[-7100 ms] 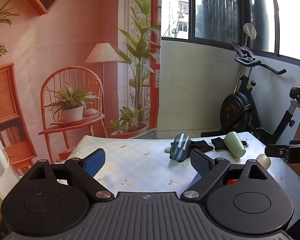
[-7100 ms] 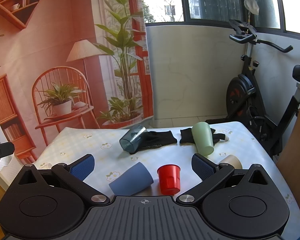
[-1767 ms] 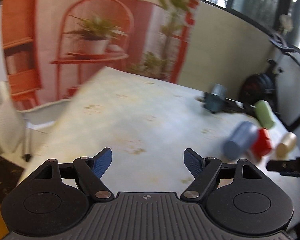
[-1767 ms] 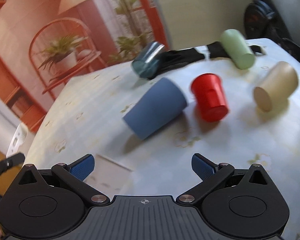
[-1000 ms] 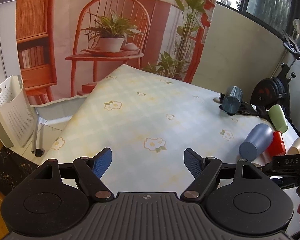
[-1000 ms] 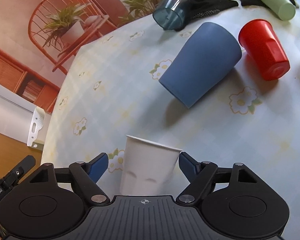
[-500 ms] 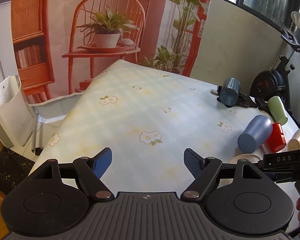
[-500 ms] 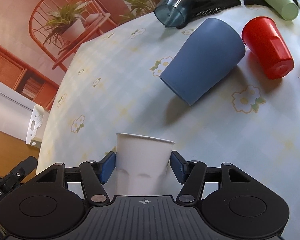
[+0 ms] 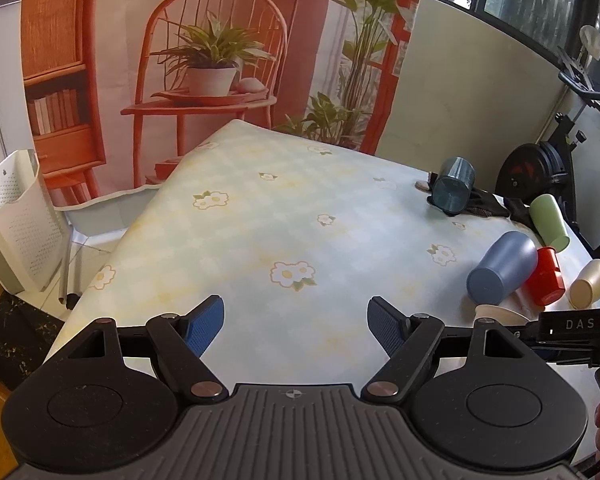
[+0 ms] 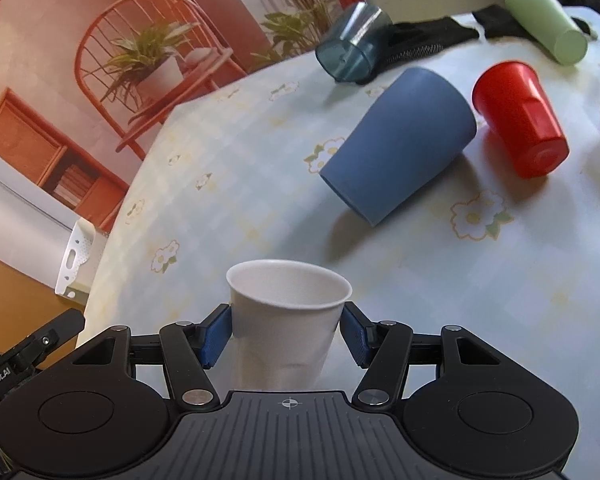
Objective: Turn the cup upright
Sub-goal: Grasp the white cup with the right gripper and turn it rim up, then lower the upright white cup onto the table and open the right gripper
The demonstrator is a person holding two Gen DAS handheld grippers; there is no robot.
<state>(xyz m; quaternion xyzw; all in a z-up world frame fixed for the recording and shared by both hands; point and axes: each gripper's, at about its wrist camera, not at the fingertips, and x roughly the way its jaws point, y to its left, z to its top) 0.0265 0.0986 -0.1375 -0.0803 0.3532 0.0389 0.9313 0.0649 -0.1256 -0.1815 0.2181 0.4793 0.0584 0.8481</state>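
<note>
From the left wrist, the left tongs [image 9: 295, 322] are hanging released over the surface [image 9: 284, 220]. From the right wrist, the right tongs [image 10: 286, 334] are clenching the white cup [image 10: 286, 312], mouth up; a blue cup [image 10: 400, 140] is lying at one o'clock.

Left wrist cam sits low behind its tongs [image 9: 296, 326], looking across the flowery surface [image 9: 284, 216] toward the printed backdrop, with the cups way off to its right. Right wrist cam is tilted down more steeply and sits much closer in, with a white paper cup [image 10: 286, 320] right at the lens between its tongs [image 10: 286, 340]. Both views share the blue cup [image 9: 502, 266] [image 10: 398, 146], red cup [image 9: 546, 276] [image 10: 520, 118], green cup [image 9: 548, 220] [image 10: 544, 20] and the dark see-through cup [image 9: 454, 186] [image 10: 352, 50]. The left cam also catches the other rig at its right edge.
</note>
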